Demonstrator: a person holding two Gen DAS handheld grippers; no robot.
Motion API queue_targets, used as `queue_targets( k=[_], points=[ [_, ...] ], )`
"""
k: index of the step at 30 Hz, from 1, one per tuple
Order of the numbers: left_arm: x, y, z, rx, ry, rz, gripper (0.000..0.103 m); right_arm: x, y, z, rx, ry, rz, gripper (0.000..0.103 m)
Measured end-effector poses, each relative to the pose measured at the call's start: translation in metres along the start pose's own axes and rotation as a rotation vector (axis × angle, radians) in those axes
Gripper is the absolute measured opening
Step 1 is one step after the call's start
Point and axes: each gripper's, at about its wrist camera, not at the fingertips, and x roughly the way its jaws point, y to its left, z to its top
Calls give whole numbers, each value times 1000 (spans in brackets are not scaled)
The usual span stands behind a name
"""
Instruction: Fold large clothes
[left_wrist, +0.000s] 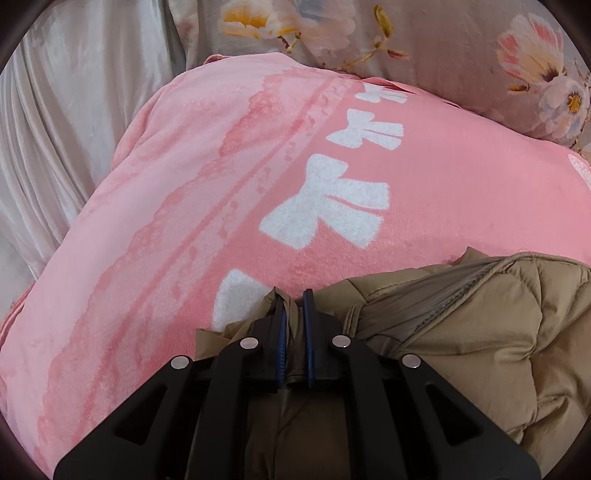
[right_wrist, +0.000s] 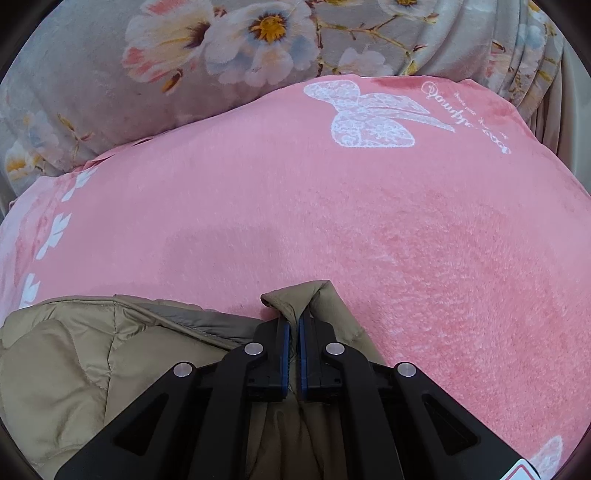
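A tan quilted puffer jacket (left_wrist: 461, 343) lies bunched on a pink fleece blanket (left_wrist: 184, 206). My left gripper (left_wrist: 293, 299) is shut on a fold of the jacket's edge, with the jacket's bulk to its right. In the right wrist view the same jacket (right_wrist: 74, 354) lies at lower left. My right gripper (right_wrist: 293, 317) is shut on another pinched edge of the jacket, which sticks up between the blue pads. The pink blanket (right_wrist: 369, 229) stretches ahead of it.
A grey floral blanket (left_wrist: 443, 48) is heaped at the far side, also in the right wrist view (right_wrist: 147, 74). A white satin sheet (left_wrist: 62, 129) hangs at the left. The pink blanket has white bow prints (left_wrist: 325, 206) and a lace bow (right_wrist: 369, 118).
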Motion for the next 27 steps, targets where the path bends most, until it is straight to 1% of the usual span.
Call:
queue_targets(
  k=[5, 8, 9, 11, 12, 13, 14, 15, 16, 18, 20, 21, 22, 23, 25, 27],
  points=[
    [0, -2, 0, 2, 0, 9, 7, 0, 1, 0, -3, 1, -6, 2],
    [-1, -2, 0, 0, 4, 2, 7, 0, -1, 1, 6, 1, 9, 3],
    [-1, -2, 1, 0, 7, -3, 7, 0, -3, 1, 16, 2, 24, 5],
    [-4, 5, 3, -11, 25, -43, 9, -8, -17, 4, 73, -2, 98, 8],
    [-8, 9, 5, -16, 36, -60, 10, -20, -25, 5, 106, -22, 124, 16],
    [-14, 15, 6, -19, 40, -72, 22, -32, -32, 7, 128, -54, 142, 22],
    [-23, 22, 8, -22, 32, -78, 48, -56, -42, 8, 154, -126, 154, 32],
    [-37, 33, 10, -29, 0, -77, 66, -71, -48, 10, 159, -167, 150, 39],
    [-54, 44, 13, -42, -48, -69, 87, -89, -53, 12, 155, -206, 143, 40],
    [-86, 60, 21, -55, -122, -79, 87, -121, -54, 15, 117, -245, 127, 40],
    [-112, 65, 30, -53, -150, -89, 87, -138, -46, 14, 92, -254, 142, 40],
    [-127, 62, 34, -55, -161, -111, 87, -146, -36, 11, 72, -252, 165, 40],
    [-138, 57, 36, -57, -164, -141, 87, -152, -22, 6, 46, -245, 193, 40],
    [-149, 46, 37, -55, -161, -180, 87, -156, -5, 0, 16, -241, 216, 36],
    [-161, 22, 30, -41, -159, -226, 87, -157, 31, -14, -49, -229, 246, 33],
    [-166, -9, 22, -2, -159, -247, 87, -153, 64, -28, -123, -224, 255, 23]
  ],
)
